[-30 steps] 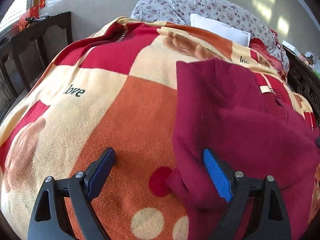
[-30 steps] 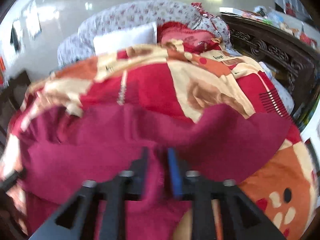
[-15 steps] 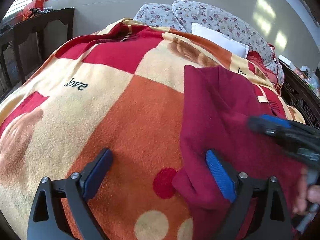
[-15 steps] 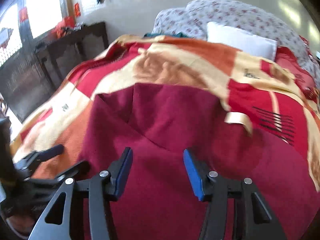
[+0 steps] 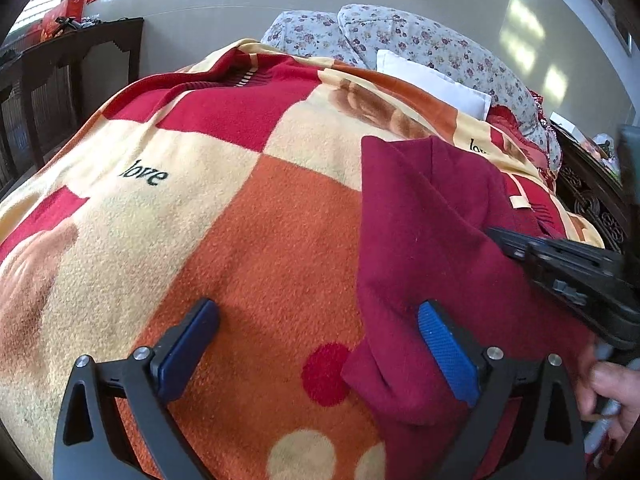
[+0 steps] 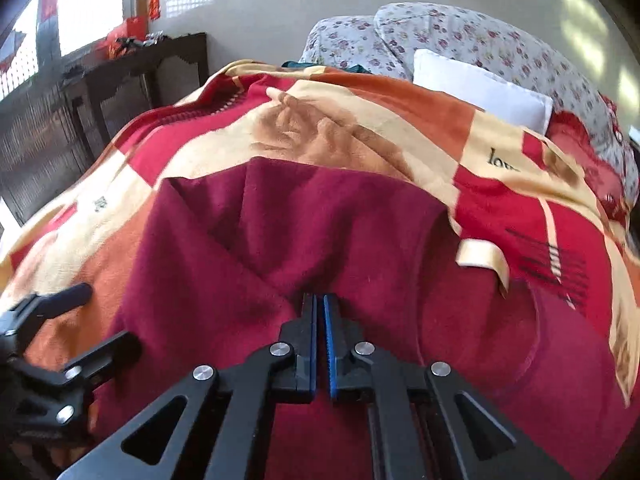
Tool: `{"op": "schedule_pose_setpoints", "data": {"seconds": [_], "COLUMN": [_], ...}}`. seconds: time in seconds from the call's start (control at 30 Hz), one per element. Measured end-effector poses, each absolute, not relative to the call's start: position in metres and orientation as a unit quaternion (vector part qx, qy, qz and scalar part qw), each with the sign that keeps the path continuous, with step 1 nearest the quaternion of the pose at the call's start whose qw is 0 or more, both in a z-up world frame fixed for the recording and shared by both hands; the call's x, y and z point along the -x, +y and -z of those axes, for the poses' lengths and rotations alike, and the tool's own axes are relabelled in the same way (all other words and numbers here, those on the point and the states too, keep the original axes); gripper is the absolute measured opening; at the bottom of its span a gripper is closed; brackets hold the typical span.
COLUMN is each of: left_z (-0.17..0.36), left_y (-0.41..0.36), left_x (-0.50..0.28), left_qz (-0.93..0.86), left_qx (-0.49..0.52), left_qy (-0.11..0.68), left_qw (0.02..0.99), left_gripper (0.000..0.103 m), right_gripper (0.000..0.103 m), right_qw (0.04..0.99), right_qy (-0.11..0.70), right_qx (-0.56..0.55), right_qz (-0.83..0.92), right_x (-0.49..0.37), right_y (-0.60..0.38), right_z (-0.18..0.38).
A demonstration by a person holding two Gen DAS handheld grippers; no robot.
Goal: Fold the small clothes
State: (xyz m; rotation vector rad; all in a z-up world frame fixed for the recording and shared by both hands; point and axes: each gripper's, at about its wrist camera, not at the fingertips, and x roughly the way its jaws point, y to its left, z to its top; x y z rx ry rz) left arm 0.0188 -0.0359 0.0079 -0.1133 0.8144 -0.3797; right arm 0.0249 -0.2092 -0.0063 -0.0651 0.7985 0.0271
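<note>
Landmark: a fleece blanket [image 5: 256, 240] checked in orange, cream and red, printed with the word "love", covered the bed.
Garment: a dark crimson knitted garment [image 5: 420, 232] lay on the blanket, over its right half in the left wrist view, partly folded with a flap turned over its upper part; its near left edge bunched up beside a red dot in the blanket's pattern.
Left gripper [image 5: 318, 348]: black frame with blue pads, jaws wide apart and opening; nothing was pressed between them. The left pad hung over the blanket's orange square, and the right pad [image 5: 448, 352] sat at the garment's bunched near edge.
Right gripper [image 6: 319, 332]: jaws closed together, pads all but touching, tip down on the middle of the garment at a crease. Whether a pinch of cloth sat between the pads could not be told.
Hand: a person's hand [image 5: 608, 396] showed at the right edge of the left wrist view, around the right gripper's handle.
Far end of the blanket: a white pillow [image 6: 480, 84] and a grey floral quilt [image 6: 460, 40] lay beyond the blanket's far edge.
Left of the blanket: a dark wooden cabinet [image 6: 132, 76] stood against the wall.
</note>
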Motion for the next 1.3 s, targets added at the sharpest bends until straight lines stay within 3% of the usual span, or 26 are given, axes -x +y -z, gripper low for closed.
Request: {"op": "schedule_pose_setpoints", "data": {"seconds": [0.03, 0.1, 0.17, 0.2, 0.33, 0.5, 0.83, 1.0, 1.07, 1.3], "left_z": [-0.007, -0.008, -0.007, -0.007, -0.010, -0.030, -0.057, -0.039, -0.032, -0.012], "left_y": [-0.036, -0.036, -0.035, -0.035, -0.036, -0.044, -0.131, -0.157, -0.159, -0.163], "left_x": [-0.018, -0.018, -0.019, -0.019, -0.017, -0.002, 0.026, 0.021, 0.018, 0.011], "left_qz": [0.183, 0.183, 0.183, 0.182, 0.173, 0.162, 0.251, 0.230, 0.219, 0.201], "left_qx": [0.054, 0.052, 0.052, 0.051, 0.042, 0.019, -0.014, -0.044, -0.045, -0.069], "left_qy": [0.394, 0.393, 0.392, 0.392, 0.387, 0.369, 0.367, 0.376, 0.381, 0.396], "left_qw": [0.899, 0.900, 0.900, 0.900, 0.904, 0.915, 0.896, 0.897, 0.897, 0.894], "left_gripper": [0.100, 0.100, 0.100, 0.100, 0.100, 0.100, 0.100, 0.100, 0.100, 0.100], "right_gripper": [0.007, 0.020, 0.063, 0.069, 0.070, 0.067, 0.068, 0.067, 0.059, 0.058], "right_qw": [0.921, 0.925, 0.925, 0.924, 0.914, 0.899, 0.905, 0.914, 0.912, 0.908], "right_qy": [0.388, 0.381, 0.379, 0.380, 0.383, 0.404, 0.360, 0.350, 0.358, 0.363], "right_qx": [0.025, 0.016, 0.010, 0.005, 0.009, -0.063, -0.161, -0.137, -0.109, -0.076], "right_qz": [-0.013, 0.000, 0.021, 0.039, 0.129, 0.160, 0.158, 0.154, 0.169, 0.195], "right_x": [-0.014, 0.017, 0.049, 0.067, 0.110, 0.121, 0.166, 0.154, 0.143, 0.118], "right_y": [-0.213, -0.222, -0.237, -0.248, -0.294, -0.351, -0.399, -0.383, -0.377, -0.381], "right_z": [0.000, -0.012, -0.018, -0.019, -0.017, 0.011, -0.016, -0.017, -0.011, 0.003]}}
